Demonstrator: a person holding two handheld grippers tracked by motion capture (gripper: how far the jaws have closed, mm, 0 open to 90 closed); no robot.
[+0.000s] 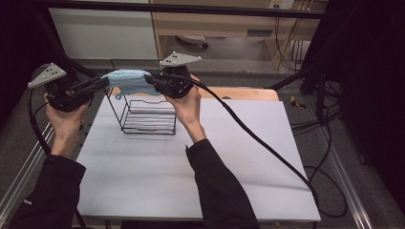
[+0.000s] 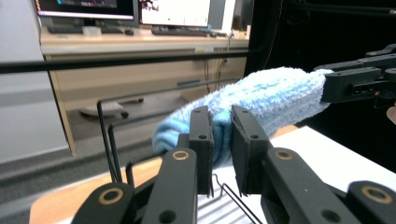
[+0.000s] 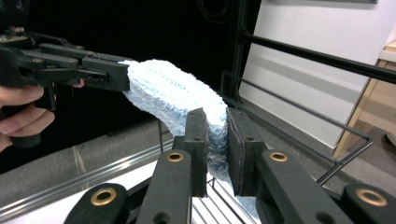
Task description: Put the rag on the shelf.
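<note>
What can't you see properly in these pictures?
- High view: the wire rack's top edge, hidden behind the blue cloth.
- Left gripper view: the cloth's pinched end, hidden between the left hand-held gripper jaws.
- Right gripper view: the rack's base, cut off by the bottom edge.

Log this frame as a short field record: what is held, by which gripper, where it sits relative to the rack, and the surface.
held item: light blue fuzzy cloth
left gripper: shut on one end of the cloth
right gripper: shut on the other end
cloth state: stretched between the two grippers, sagging slightly, off the table
rack: black wire rack, upright on the table, directly below the cloth
contact cloth to rack: cannot tell
surface: white tabletop
</note>
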